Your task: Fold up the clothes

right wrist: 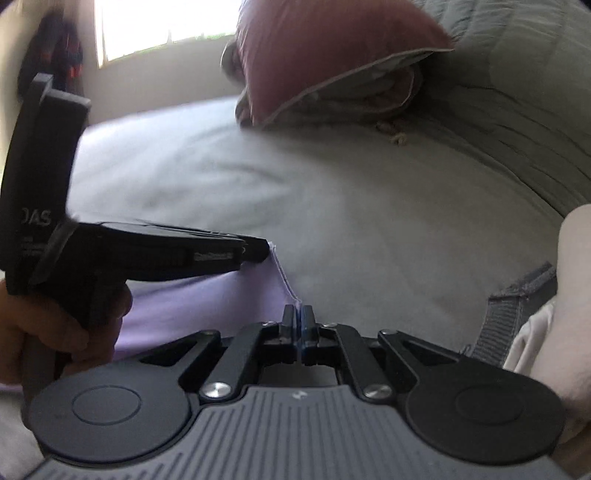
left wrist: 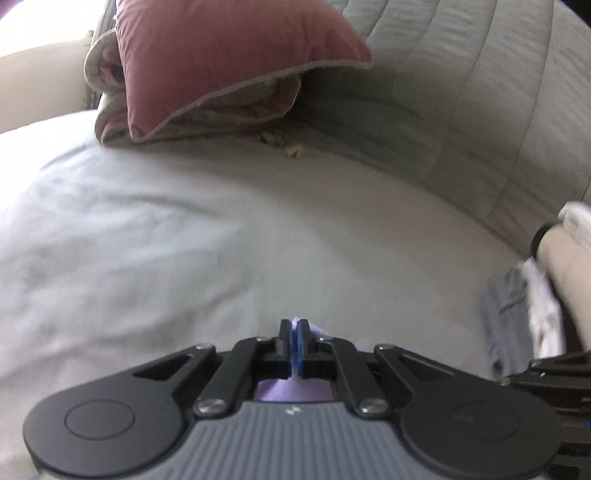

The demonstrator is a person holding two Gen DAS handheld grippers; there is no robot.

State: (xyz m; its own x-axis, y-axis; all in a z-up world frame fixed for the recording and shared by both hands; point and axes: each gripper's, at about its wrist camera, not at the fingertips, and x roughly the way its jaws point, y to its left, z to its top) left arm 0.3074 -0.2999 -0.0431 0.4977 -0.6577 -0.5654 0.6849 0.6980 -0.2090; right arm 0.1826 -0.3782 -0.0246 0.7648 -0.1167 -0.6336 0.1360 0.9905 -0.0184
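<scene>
Both claws are clenched on one edge of the lilac garment (right wrist: 207, 306), left claw (right wrist: 266, 249) farther up the bed (right wrist: 332, 206), right claw (right wrist: 298, 314) nearer, cloth trailing back beneath them.

I am in a bedroom, in somebody's home. In front of me spreads a bed (left wrist: 184, 240) under a pale, slightly creased sheet, and a grey quilted bedspread (left wrist: 461, 92) with stitched channels rises behind it. A dusty-pink duvet (left wrist: 221, 55) with grey piping lies bundled at the far side. From my right wrist view a bright window (right wrist: 166, 22) shows in a cream wall beyond the bed, with daylight pouring in. All soft furnishings, nothing industrial.
</scene>
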